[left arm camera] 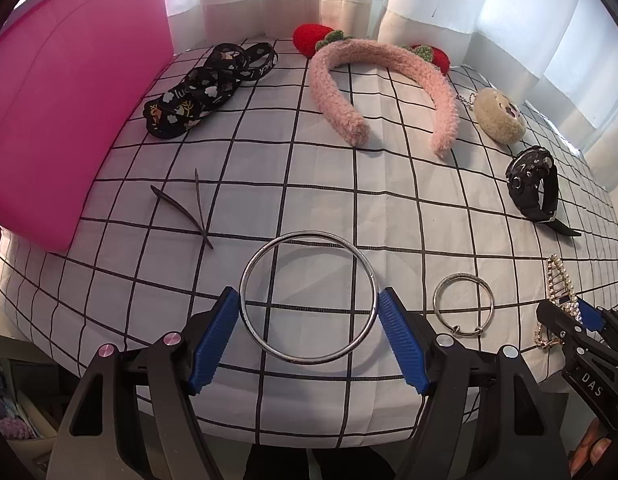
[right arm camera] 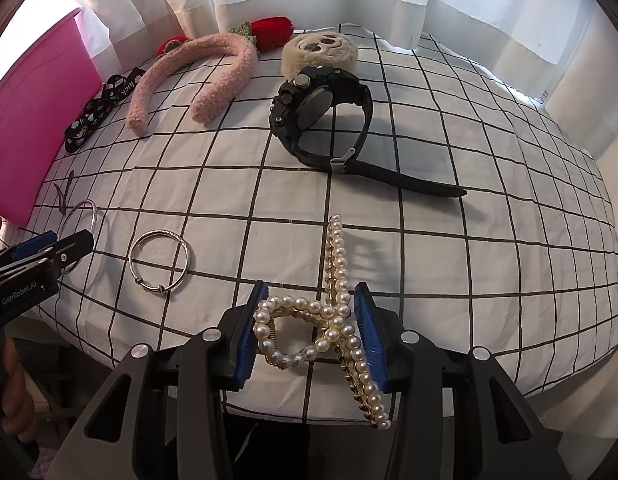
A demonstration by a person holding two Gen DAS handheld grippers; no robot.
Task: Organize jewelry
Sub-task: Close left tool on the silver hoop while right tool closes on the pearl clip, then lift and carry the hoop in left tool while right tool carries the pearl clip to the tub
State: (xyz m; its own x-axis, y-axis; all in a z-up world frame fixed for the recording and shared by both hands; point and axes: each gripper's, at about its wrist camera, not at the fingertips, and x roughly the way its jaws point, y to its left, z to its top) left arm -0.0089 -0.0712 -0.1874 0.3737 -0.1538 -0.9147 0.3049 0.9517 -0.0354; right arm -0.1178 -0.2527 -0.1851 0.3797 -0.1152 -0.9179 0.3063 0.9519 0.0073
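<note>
A large silver bangle (left arm camera: 245,280) lies on the checked cloth between the blue pads of my left gripper (left arm camera: 308,305); both pads touch its sides. A smaller silver bangle (left arm camera: 463,305) lies to its right, also in the right wrist view (right arm camera: 160,261). My right gripper (right arm camera: 309,308) has its pads against a pearl hair claw clip (right arm camera: 337,280), which rests on the cloth. The right gripper shows at the left wrist view's right edge (left arm camera: 577,320).
A pink box (left arm camera: 69,112) stands at the left. On the cloth lie black patterned hair bands (left arm camera: 205,88), two dark hair pins (left arm camera: 189,208), a pink fuzzy headband (left arm camera: 333,88) with red strawberries, a beige plush charm (left arm camera: 501,116) and a black watch (right arm camera: 321,120). White curtains hang behind.
</note>
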